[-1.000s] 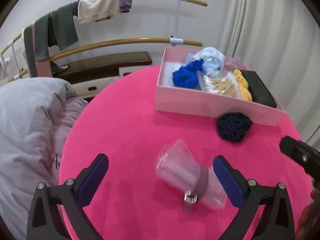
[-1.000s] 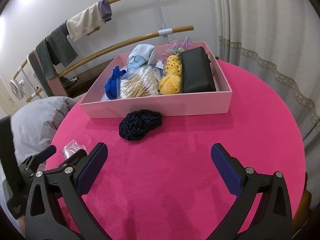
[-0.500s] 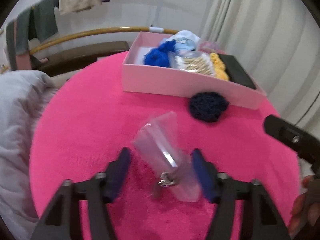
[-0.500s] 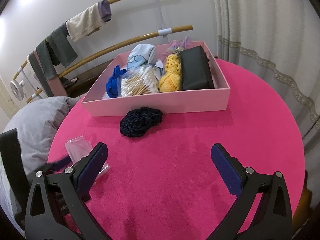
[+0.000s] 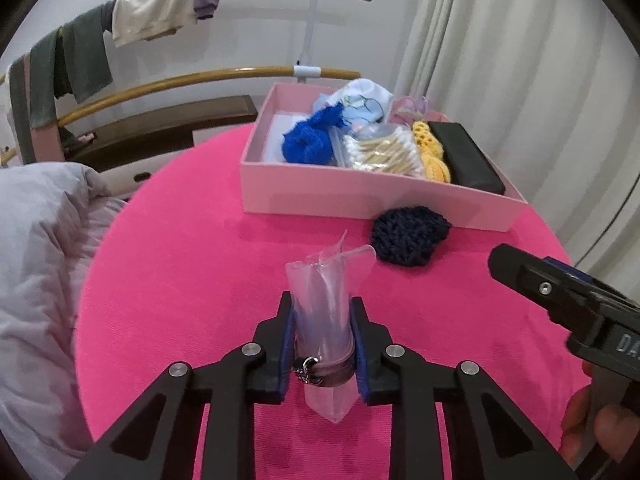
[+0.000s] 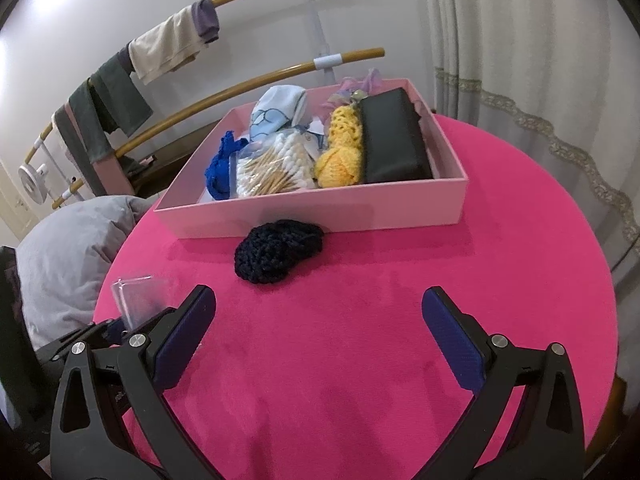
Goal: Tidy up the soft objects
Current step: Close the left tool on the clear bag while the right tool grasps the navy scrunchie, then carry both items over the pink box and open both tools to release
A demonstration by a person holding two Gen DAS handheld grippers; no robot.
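- Left wrist view: left gripper [image 5: 322,344] clamped on a clear plastic bag [image 5: 326,304] with a dark band and metal clasp inside, bag squeezed upright between the blue pads, above the pink tablecloth [image 5: 180,280].
- Right wrist view: right gripper [image 6: 320,320] spread wide, nothing between its pads, over bare cloth.
- Navy crocheted piece [image 6: 278,254] on the cloth, touching the front wall of the pink box [image 6: 360,208].
- In the box: blue yarn [image 5: 310,144], bagged cotton swabs [image 5: 384,154], yellow crochet [image 6: 340,158], black pouch [image 6: 394,142].

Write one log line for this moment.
left tool: shut on clear bag | right tool: open, empty | navy crochet piece: outside pink box
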